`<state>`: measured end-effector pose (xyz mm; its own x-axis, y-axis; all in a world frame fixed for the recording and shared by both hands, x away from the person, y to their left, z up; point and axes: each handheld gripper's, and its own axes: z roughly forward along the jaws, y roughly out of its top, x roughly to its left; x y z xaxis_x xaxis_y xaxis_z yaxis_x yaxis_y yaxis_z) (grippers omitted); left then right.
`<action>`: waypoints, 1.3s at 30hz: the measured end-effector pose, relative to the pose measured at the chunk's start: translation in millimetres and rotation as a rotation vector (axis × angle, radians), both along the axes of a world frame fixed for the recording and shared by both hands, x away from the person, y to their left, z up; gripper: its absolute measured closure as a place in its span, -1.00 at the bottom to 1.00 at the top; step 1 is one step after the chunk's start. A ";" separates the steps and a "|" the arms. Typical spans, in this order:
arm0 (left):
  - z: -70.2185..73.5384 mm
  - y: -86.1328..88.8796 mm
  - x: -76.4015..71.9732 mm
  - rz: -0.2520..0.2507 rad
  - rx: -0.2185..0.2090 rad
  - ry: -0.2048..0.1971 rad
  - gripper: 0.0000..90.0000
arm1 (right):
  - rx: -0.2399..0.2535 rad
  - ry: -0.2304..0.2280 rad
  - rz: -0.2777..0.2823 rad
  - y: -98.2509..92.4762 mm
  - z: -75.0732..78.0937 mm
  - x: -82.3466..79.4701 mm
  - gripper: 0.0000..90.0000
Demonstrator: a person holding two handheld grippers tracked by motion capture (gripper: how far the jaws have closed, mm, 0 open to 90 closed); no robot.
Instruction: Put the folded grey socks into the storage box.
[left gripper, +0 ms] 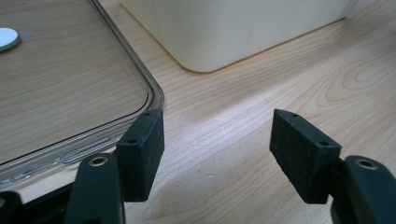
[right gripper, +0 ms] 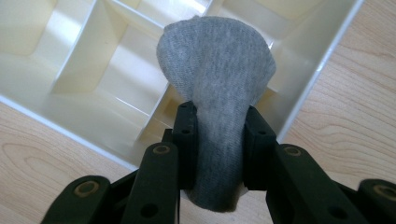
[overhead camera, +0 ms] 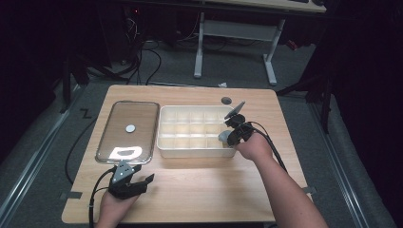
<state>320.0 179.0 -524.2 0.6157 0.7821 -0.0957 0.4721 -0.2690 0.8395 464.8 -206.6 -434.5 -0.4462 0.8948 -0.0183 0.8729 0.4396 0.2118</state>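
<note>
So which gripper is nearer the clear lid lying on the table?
Left. The left gripper sits just off the clear lid's near corner; the right gripper is beyond the divided box, clamping a grey sock.

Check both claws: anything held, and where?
Right claw clamps a grey sock near its lower end, above the divided box. Left claw is open, empty.

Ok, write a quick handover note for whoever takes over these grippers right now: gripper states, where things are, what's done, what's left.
Right hand-held gripper: shut on a grey sock, held over the right end of the cream divided box.
Left hand-held gripper: open and empty, low over the table beside the corner of the clear lid.
Done: sock picked up and brought over the box.
Left: probably lower the sock into a compartment and release; likely put the lid on afterwards.
</note>
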 end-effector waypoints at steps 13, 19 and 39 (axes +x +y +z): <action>-2.7 -7.0 3.7 -0.012 0.008 0.006 -0.20 | -0.034 0.030 0.027 6.5 -10.8 3.4 0.62; -2.4 -5.8 2.8 -0.014 0.009 0.009 -0.20 | -0.047 0.036 0.031 8.2 -15.6 3.9 0.62; -4.4 -7.5 3.8 -0.025 0.009 0.018 -0.20 | -0.077 0.068 0.031 13.6 -28.4 7.5 0.59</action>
<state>323.7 171.5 -528.5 0.6330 0.7677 -0.0997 0.4802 -0.2883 0.8284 472.3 -193.0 -462.9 -0.4764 0.8775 -0.0552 0.8696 0.4796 0.1172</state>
